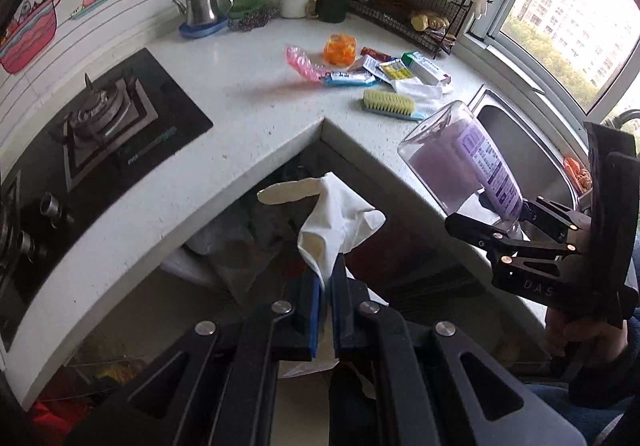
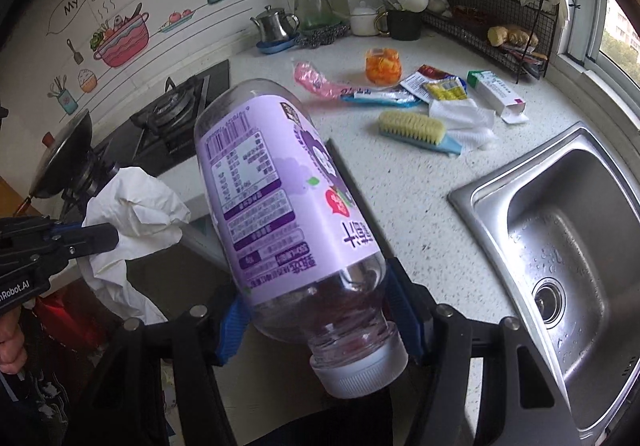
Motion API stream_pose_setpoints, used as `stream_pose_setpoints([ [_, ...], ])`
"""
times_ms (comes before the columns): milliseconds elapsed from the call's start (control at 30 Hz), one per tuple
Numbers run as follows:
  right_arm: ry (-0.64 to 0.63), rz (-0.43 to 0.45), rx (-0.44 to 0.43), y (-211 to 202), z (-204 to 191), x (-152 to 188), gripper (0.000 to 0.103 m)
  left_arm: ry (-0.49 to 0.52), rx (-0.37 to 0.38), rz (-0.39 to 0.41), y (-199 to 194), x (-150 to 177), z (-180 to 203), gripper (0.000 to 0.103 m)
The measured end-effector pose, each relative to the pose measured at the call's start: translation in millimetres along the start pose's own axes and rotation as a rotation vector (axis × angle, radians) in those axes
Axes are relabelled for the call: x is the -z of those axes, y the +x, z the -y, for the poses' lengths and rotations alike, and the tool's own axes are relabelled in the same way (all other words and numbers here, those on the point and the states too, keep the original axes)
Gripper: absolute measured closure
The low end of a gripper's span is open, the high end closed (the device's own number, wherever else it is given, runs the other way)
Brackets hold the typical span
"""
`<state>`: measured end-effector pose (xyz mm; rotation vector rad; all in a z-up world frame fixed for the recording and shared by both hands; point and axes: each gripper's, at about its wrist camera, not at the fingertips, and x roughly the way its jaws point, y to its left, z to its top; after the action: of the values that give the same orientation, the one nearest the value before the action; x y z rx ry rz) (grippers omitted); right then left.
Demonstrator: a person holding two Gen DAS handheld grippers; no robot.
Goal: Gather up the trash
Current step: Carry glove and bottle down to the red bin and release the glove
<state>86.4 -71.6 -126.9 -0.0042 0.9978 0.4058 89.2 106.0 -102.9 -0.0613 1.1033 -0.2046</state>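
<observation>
We are holding a clear bottle [image 2: 288, 202] that looks empty, capped end toward us, its neck sitting between the right gripper [image 2: 320, 330]'s blue pads, which are clamping it. The sink [image 2: 560, 206] is holding only droplets. Below the counter [image 1: 248, 94] edge, a dim bin [image 1: 240, 246] with bags is hard to make out. Our left gripper [image 1: 326, 310] is pinching a white tissue [image 1: 336, 222] between nearly closed jaws. More wrappers [image 1: 360, 70] are lying on the counter.
</observation>
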Motion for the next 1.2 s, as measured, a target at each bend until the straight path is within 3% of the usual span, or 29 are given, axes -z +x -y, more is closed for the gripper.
stream_pose_setpoints([
  [133,-0.006,-0.019,-0.010,20.7,-9.3,23.8,0.043,-0.050,0.017,-0.022,21.7,23.4,-12.9,0.099],
  [400,-0.006,-0.105,-0.016,98.3,-9.0,74.6,0.043,-0.086,-0.002,-0.119,114.1,66.5,-38.2,0.099],
  [600,-0.017,-0.133,0.013,164.7,12.9,104.5,0.043,-0.082,0.050,-0.156,205.1,91.7,-46.6,0.099],
  [733,-0.021,-0.116,0.043,199.0,35.4,122.6,0.043,-0.037,0.016,-0.205,277.7,105.2,-44.0,0.099],
  [867,-0.019,-0.111,0.089,224.6,59.3,139.7,0.043,-0.018,0.049,-0.234,335.2,113.3,-37.9,0.099],
  [1067,-0.007,-0.129,0.123,254.8,82.4,157.9,0.043,0.030,0.073,-0.251,394.0,113.3,-22.8,0.098],
  [1133,0.010,-0.138,0.123,260.6,86.9,160.1,0.043,0.021,0.086,-0.257,409.3,110.3,-22.4,0.092],
  [1167,0.018,-0.140,0.127,262.4,89.7,161.1,0.043,0.019,0.084,-0.270,417.5,109.0,-23.3,0.075],
  [1200,0.023,-0.144,0.133,263.9,86.7,161.6,0.043,0.015,0.072,-0.284,424.3,108.3,-23.5,0.051],
])
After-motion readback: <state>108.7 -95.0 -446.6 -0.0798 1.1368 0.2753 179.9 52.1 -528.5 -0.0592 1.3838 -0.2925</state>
